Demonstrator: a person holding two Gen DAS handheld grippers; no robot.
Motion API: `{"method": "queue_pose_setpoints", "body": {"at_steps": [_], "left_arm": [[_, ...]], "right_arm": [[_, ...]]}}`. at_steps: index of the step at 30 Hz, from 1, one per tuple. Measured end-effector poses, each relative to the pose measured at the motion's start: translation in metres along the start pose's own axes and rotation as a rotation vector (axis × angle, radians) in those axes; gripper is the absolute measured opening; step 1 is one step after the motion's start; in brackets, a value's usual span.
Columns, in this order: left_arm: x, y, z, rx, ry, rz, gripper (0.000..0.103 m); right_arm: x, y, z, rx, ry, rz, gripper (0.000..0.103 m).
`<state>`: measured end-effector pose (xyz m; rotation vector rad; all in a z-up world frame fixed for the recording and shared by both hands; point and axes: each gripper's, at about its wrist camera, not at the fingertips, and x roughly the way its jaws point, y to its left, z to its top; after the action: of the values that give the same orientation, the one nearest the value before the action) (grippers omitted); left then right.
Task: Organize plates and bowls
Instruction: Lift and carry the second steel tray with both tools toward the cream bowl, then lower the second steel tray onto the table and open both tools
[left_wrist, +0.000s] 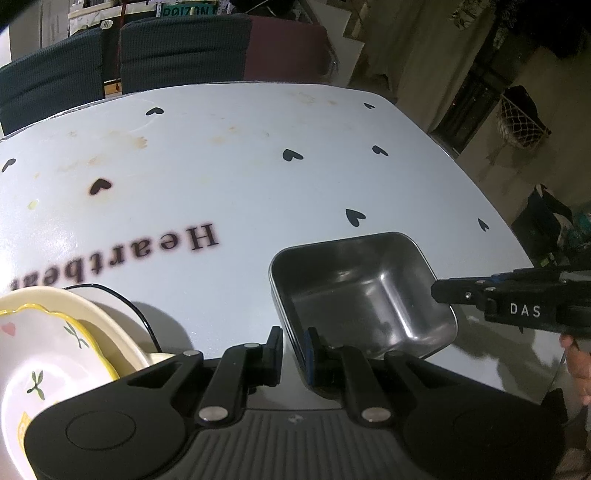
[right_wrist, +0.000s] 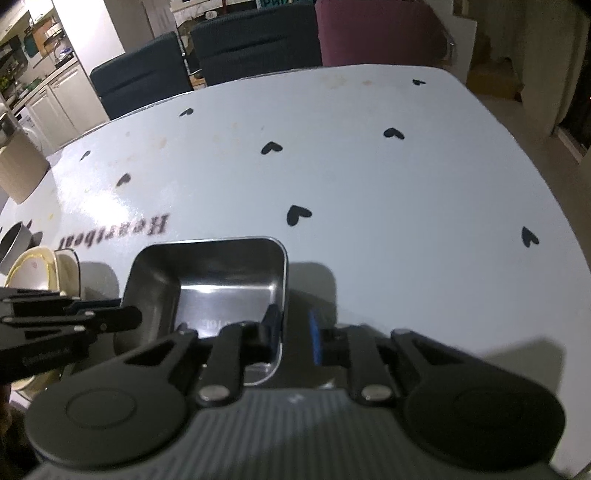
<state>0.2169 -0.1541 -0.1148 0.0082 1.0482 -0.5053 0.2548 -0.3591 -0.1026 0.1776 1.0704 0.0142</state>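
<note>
On table (left_wrist: 258, 177): one steel tray (left_wrist: 364, 291), rim straddled by left gripper (left_wrist: 293, 341) and right gripper (right_wrist: 293, 326), both part-open.

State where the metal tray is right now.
The metal tray sits on the white table, between the left gripper and right gripper, whose jaws straddle opposite walls; the stacked ceramic dishes lie to its left.

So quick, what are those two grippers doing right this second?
Left gripper: astride the left wall of the square steel tray, a gap showing; grip cannot be told.
Right gripper: astride its right wall, not closed.
</note>
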Motion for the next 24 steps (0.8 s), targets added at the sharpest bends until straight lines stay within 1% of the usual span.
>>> {"method": "queue_pose_setpoints", "body": {"at_steps": [3, 5, 10, 12, 24], "left_arm": [[-0.0006, 0.0001, 0.0001, -0.007, -0.001, -0.002, 0.013], [-0.0008, 0.0006, 0.0002, -0.013, -0.003, -0.005, 0.014], [-0.0007, -0.0015, 0.001, -0.016, -0.022, -0.037, 0.014], [0.0014, -0.0046, 0.0011, -0.007, -0.02, -0.033, 0.014], [0.0022, -0.0035, 0.0029, -0.015, -0.012, -0.033, 0.014]], "right_arm": [[0.0031, -0.0045, 0.0011, 0.017, 0.008, 0.03, 0.013], [0.0035, -0.0053, 0.0018, 0.02, 0.008, 0.038, 0.013], [0.0036, -0.0056, 0.003, 0.021, -0.006, 0.015, 0.01], [0.0036, -0.007, 0.0037, 0.025, -0.012, 0.002, 0.01], [-0.0003, -0.0078, 0.0008, 0.02, -0.015, 0.013, 0.011]]}}
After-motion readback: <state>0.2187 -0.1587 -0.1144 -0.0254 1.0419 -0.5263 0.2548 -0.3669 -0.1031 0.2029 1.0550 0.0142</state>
